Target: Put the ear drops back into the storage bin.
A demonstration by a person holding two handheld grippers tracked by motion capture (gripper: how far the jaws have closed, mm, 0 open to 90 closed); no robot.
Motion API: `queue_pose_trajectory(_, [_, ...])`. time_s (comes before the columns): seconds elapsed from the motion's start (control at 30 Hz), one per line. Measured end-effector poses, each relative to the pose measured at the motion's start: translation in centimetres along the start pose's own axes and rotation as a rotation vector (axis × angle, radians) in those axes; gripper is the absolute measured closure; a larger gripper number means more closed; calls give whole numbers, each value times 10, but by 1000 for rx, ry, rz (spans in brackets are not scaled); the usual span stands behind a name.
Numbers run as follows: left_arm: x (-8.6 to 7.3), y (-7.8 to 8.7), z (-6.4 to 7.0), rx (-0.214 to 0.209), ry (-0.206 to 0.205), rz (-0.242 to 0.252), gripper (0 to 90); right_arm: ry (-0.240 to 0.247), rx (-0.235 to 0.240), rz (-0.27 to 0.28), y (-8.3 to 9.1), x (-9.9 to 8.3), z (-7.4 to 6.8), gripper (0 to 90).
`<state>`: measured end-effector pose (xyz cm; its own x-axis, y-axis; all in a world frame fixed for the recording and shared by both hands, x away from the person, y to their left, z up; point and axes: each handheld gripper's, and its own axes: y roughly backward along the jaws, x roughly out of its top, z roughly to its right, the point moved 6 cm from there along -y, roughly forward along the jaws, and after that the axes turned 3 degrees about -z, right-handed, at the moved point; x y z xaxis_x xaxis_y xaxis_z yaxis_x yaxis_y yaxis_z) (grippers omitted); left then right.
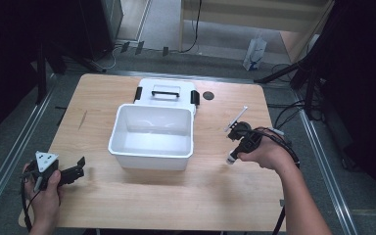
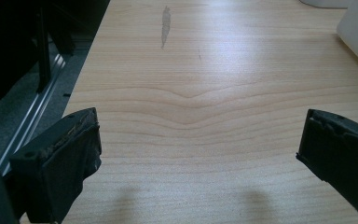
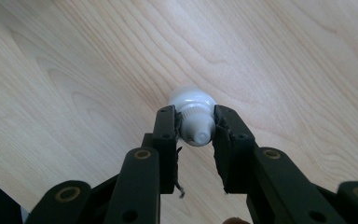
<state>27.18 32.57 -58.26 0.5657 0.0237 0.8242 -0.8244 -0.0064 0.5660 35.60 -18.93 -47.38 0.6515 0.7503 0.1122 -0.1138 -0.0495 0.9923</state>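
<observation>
White plastic, small and round-shouldered: a little squeeze bottle w/ a ribbed screw cap (image 3: 193,116) sits pinched between the two black jaws of the right gripper (image 3: 195,125), held low over the bare pale wood table (image 3: 74,70). In the high view the right gripper (image 1: 239,142) hangs just right of the open white plastic storage box (image 1: 152,137), whose lid w/ handle (image 1: 166,91) lies behind it.

Jaws clamp on the cap/neck, not the body. Probably light, stiff at the cap, softer lower down, and smooth enough to swivel or slip if grip eases. Neck ribs look like the best purchase; squeezing the body could deform it.

Left gripper (image 1: 73,172) rests near the table's front-left corner, jaws spread wide, nothing between them, well apart from the box.
</observation>
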Motion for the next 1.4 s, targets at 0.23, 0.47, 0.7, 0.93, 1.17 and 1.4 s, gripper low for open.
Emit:
queue_pose_trajectory(0.23, [0,0,0,-3,0,-4,0,20,0,18,19,17,-3,725])
queue_pose_trajectory(0.47, [0,-1,1,-8,-3,-2,0,61,-16,30,38,36,-7,725])
queue_pose_trajectory(0.7, [0,-1,1,-10,-1,-4,0,84,-33,49,57,53,-12,725])
queue_pose_trajectory(0.93, [0,-1,1,-12,1,-8,0,99,-49,77,72,70,-15,725])
queue_pose_trajectory(1.17, [0,-1,1,-13,2,-8,0,135,-47,100,86,88,-25,725])
queue_pose_trajectory(1.4, [0,-2,1,-14,1,-10,0,178,-46,124,98,107,-38,725])
